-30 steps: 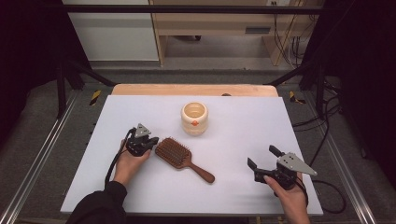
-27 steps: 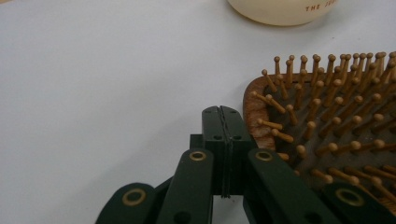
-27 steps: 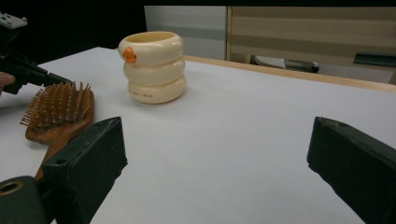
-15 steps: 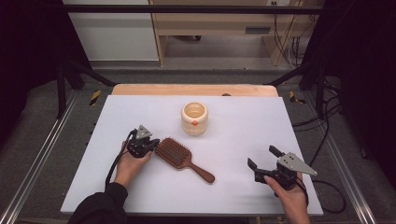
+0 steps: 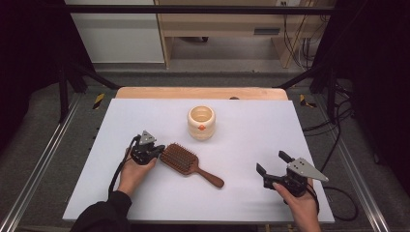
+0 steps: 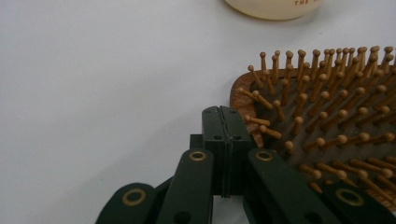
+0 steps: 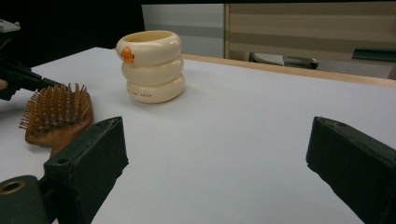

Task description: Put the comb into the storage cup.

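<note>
So far little looks done: the brown wooden paddle hairbrush (image 5: 187,163) lies bristles-up near the middle of the white table (image 5: 251,135), handle pointing toward four o'clock, with the cream ringed ceramic cup (image 5: 201,122) at its one o'clock. The left gripper (image 5: 155,150), jaws pressed together on nothing, touches the brush head's nine-o'clock edge, seemingly nudging it. The right gripper (image 5: 271,163) waits wide apart at four o'clock, holding nothing.

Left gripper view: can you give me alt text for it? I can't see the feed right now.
The left gripper, jaws pressed shut with nothing between them, sits at the rounded end of a wooden hairbrush lying bristles-up on the white table. Its tip is beside the brush's rim; contact can't be told. The base of a cream cup shows at the top edge.
</note>
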`<action>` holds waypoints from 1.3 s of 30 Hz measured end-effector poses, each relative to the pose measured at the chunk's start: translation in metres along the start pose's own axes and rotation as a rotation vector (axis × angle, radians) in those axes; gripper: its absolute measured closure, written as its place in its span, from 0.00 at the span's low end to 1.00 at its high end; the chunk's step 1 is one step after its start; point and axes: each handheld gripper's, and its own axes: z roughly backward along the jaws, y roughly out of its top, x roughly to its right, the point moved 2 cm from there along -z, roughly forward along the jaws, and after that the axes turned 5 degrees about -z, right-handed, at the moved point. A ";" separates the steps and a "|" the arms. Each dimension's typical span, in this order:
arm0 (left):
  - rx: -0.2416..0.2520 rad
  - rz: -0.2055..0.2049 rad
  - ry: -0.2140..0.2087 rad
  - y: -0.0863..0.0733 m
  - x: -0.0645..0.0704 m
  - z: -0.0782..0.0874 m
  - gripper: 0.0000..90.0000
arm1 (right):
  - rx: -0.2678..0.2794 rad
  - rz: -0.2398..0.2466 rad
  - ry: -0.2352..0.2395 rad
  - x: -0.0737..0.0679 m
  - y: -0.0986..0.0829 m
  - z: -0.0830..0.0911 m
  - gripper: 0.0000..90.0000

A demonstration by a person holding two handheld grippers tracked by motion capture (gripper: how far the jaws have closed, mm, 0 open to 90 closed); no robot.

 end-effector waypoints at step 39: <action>0.003 -0.085 -0.140 0.021 0.072 -0.018 1.00 | -0.084 -0.023 0.048 -0.010 0.000 -0.003 0.07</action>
